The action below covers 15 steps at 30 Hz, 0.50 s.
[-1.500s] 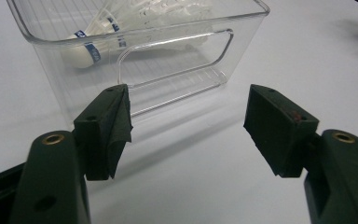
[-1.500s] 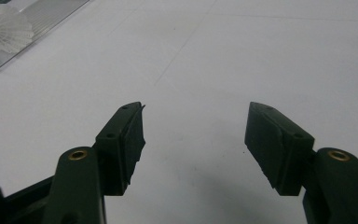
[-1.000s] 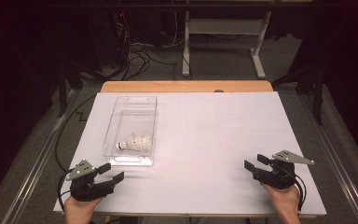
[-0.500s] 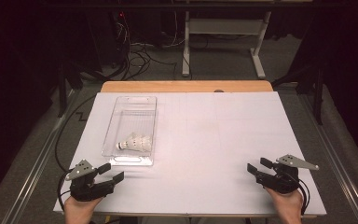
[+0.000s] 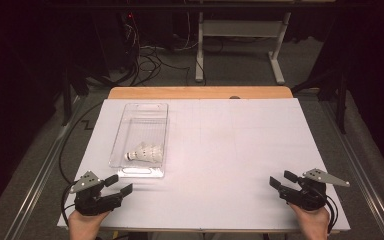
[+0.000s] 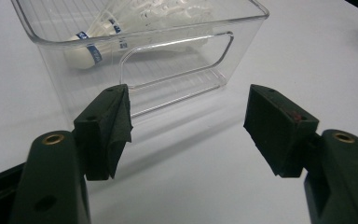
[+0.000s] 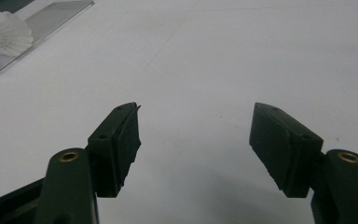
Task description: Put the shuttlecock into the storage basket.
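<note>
White shuttlecock [image 5: 145, 152] lies on its side inside the clear bin [image 5: 130, 120].

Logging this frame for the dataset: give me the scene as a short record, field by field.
surface: white table
container: clear plastic bin, on the table's left half, long side running away from the person
contents: one white shuttlecock lying on its side in the bin's near end
left claw: open, holding nothing, just short of the bin's near end
right claw: open, holding nothing, near the table's front right corner
contact: neither claw touches the bin or shuttlecock
</note>
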Available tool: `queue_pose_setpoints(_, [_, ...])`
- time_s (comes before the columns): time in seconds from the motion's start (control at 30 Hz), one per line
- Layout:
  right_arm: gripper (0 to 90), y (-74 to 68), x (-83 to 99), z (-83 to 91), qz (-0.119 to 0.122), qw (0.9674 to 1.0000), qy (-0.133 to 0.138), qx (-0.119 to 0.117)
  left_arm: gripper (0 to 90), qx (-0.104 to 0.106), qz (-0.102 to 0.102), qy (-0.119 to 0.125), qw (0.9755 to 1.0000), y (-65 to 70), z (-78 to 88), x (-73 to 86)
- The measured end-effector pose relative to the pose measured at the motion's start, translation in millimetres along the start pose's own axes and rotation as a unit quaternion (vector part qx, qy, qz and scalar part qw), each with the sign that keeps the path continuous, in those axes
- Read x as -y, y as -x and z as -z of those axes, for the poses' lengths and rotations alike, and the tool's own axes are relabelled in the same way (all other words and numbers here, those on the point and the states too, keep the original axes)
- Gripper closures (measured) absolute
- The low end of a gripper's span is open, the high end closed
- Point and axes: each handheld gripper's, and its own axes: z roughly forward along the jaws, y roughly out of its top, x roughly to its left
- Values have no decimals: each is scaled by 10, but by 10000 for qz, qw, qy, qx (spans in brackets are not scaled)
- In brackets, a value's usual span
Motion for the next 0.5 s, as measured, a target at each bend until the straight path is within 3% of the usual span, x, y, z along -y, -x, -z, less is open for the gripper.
queue_pose_setpoints(0.5, [333,28,12,31,-51,10000,50,-1,324,-2,36,29,10000,-6,5,1])
